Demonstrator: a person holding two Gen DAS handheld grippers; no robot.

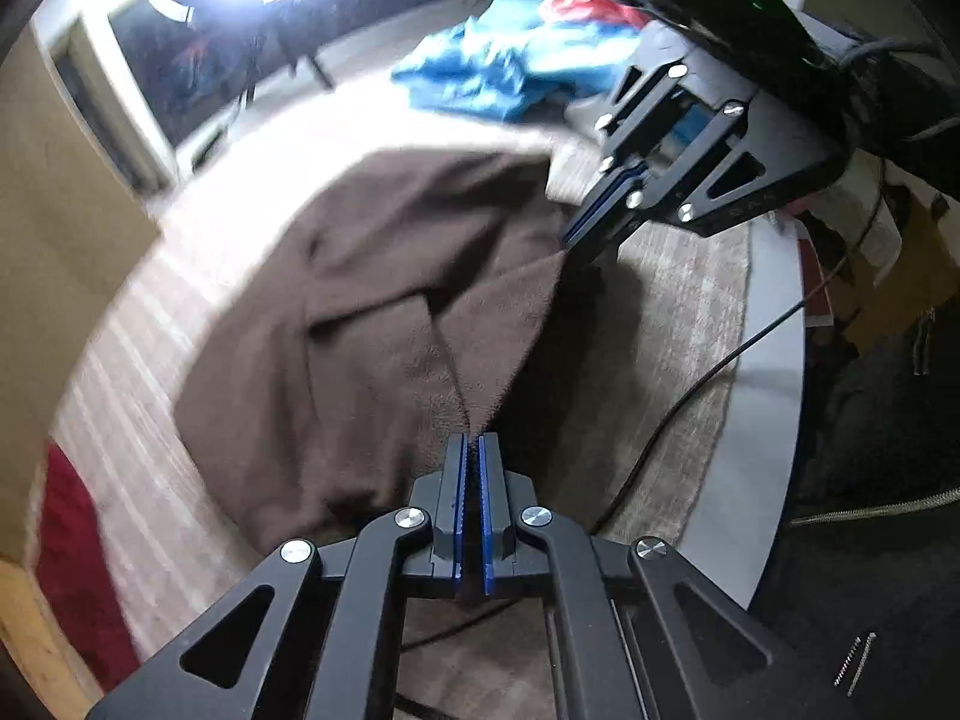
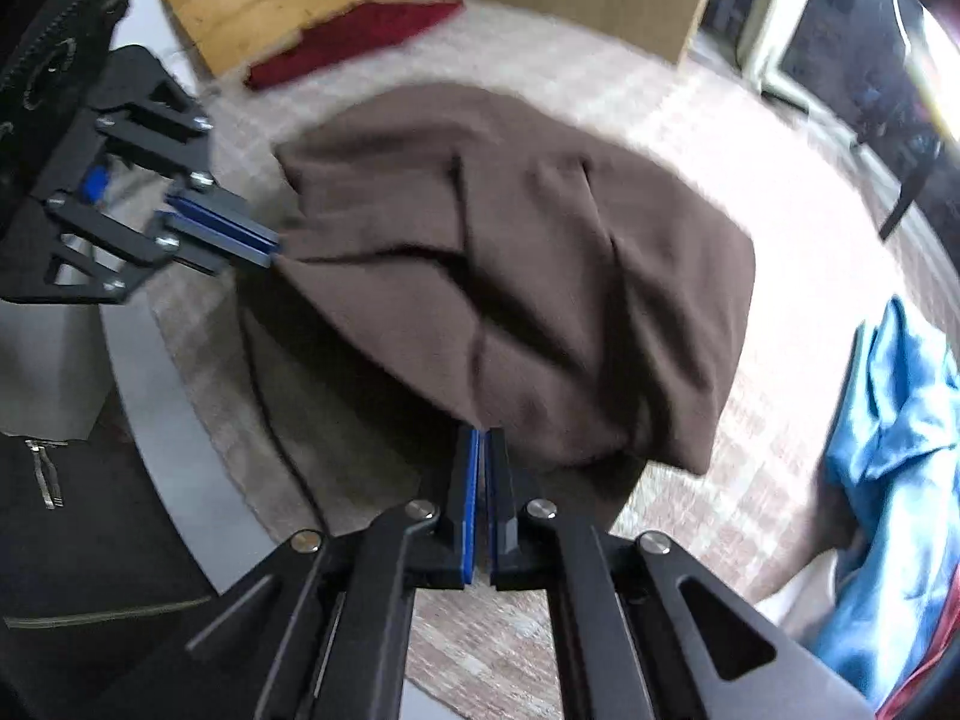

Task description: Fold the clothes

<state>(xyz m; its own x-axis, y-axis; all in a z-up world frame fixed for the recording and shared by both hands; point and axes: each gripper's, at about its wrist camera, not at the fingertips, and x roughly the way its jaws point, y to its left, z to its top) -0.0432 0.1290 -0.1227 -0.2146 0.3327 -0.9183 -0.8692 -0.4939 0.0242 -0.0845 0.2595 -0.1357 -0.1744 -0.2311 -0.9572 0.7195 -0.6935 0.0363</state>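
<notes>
Both jaws are pressed together, each pinching a near corner of the brown garment (image 1: 384, 312): the left gripper (image 1: 472, 450) on one, the right gripper (image 2: 483, 441) on the other. Corners secured, the fold looks set to begin; next they should lift together and carry the edge across. It lies on a pale woven cloth (image 2: 780, 192) covering the round desk (image 1: 774, 420), with blue fabric (image 2: 894, 480) beside it.

blur: far window (image 1: 180, 54), blue cloth (image 1: 510, 66) | cut off: red cloth (image 2: 924, 684) (frame edge)
</notes>
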